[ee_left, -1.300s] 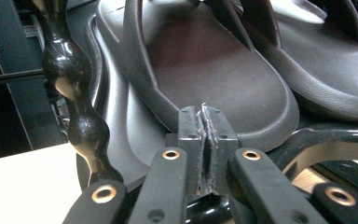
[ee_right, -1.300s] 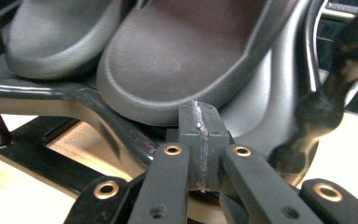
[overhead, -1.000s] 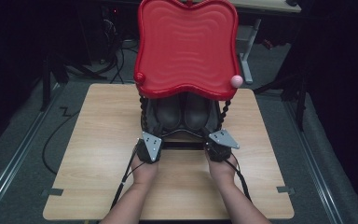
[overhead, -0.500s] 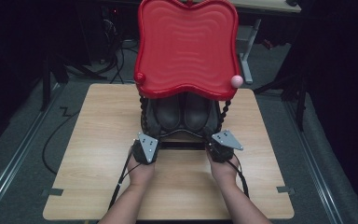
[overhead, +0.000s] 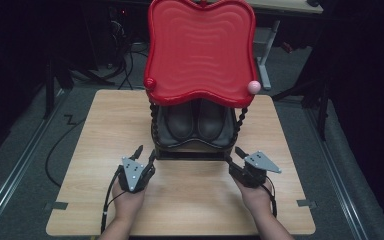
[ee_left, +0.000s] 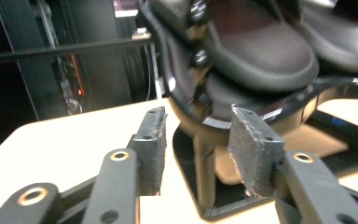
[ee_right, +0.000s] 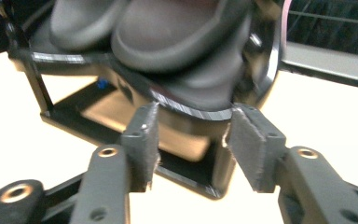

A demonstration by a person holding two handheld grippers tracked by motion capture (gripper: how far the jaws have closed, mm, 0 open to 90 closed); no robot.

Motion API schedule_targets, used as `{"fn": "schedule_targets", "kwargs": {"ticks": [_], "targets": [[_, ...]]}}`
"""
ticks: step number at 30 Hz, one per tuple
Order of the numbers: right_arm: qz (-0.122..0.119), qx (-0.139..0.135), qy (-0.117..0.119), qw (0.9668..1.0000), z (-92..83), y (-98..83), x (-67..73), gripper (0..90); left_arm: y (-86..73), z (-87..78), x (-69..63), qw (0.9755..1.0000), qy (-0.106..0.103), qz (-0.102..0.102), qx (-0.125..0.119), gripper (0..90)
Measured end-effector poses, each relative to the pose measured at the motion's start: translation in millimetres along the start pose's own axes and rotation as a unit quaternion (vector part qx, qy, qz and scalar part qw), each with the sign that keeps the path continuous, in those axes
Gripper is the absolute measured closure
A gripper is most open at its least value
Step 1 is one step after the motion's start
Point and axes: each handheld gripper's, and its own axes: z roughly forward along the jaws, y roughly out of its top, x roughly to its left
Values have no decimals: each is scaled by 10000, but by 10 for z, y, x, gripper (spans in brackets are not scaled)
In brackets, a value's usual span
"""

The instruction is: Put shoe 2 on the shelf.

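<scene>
The big red shelf [overhead: 200,50] with two black shoes [overhead: 196,120] stands at 12 o'clock on the table [overhead: 90,150]. We just let go: left gripper [overhead: 145,152] and right gripper [overhead: 233,154] have been opening, empty. Next we pull back.

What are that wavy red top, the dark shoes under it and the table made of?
The red top looks like glossy moulded plastic: rippled surface, light glinting on its rim. The shoes look like dark, smooth matte leather or an imitation; I cannot tell which. The table shows pale wood grain, likely a laminate or veneer. The black rack holding the shoes has shiny, reflective edges, so lacquered or plastic.
</scene>
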Motion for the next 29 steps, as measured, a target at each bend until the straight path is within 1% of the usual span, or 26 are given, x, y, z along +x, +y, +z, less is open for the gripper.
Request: {"fn": "schedule_targets", "kwargs": {"ticks": [2,4,7,8,10,11,12,13,14,15,17,19,21,23,29], "targets": [[-41,12,-38,10000,-105,-79,-69,457,-33,-104,98,9997,-112,-35,210,505],[-55,79,-96,9999,-219,-169,-154,409,-85,-230,195,9991,-157,77,388,471],[34,185,-236,9995,-395,-298,-320,348,-185,-399,323,9976,-199,176,641,425],[73,206,-277,9994,-437,-328,-363,325,-243,-475,373,9970,-194,217,723,414],[173,255,-333,9990,-550,-420,-485,250,-362,-597,446,9965,-246,211,766,395],[195,241,-348,9989,-587,-471,-530,226,-362,-597,446,9965,-246,211,766,385],[242,260,-469,9983,-607,-520,-561,224,-402,-607,516,9935,-399,106,1058,349],[298,346,-597,9972,-609,-554,-591,218,-391,-593,538,9921,-413,108,1183,294],[348,447,-676,9961,-598,-569,-621,206,-390,-592,546,9925,-340,148,1165,266],[384,508,-725,9953,-587,-577,-650,192,-392,-589,551,9930,-304,157,1132,266],[545,526,-768,9942,-566,-596,-689,191,-401,-563,551,9923,-335,81,1189,260],[622,548,-772,9936,-545,-616,-691,191,-418,-542,545,9917,-334,70,1242,251],[605,597,-728,9937,-529,-635,-677,191,-426,-537,552,9913,-321,67,1271,246],[568,642,-733,9936,-523,-646,-666,191,-424,-544,569,9913,-312,28,1281,246],[544,661,-749,9935,-531,-650,-671,197,-430,-551,590,9912,-273,0,1293,246]]}}
